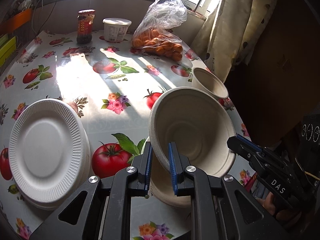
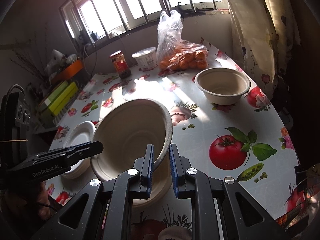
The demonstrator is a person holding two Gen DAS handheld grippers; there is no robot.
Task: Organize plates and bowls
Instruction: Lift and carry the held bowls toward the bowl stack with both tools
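A beige paper bowl (image 1: 192, 128) is tilted above a stack of like bowls (image 1: 170, 190). My left gripper (image 1: 160, 166) is shut on its near-left rim. My right gripper (image 2: 161, 168) is shut on the opposite rim of the same bowl (image 2: 132, 134), with the bowl stack (image 2: 152, 192) below. The right gripper also shows in the left wrist view (image 1: 238, 140), and the left one in the right wrist view (image 2: 96, 146). A stack of white ribbed paper plates (image 1: 48, 150) lies at the left; it shows partly hidden in the right wrist view (image 2: 80, 136). Another beige bowl (image 1: 210, 84) stands alone near the right edge (image 2: 222, 86).
The table (image 1: 84, 84) has a fruit-print oilcloth. At its far end stand a sauce jar (image 1: 86, 27), a white lidded tub (image 1: 117, 29) and a plastic bag of oranges (image 1: 160, 44). A curtain (image 1: 230, 26) hangs at the right. Boxes (image 2: 60, 98) lie off the left edge.
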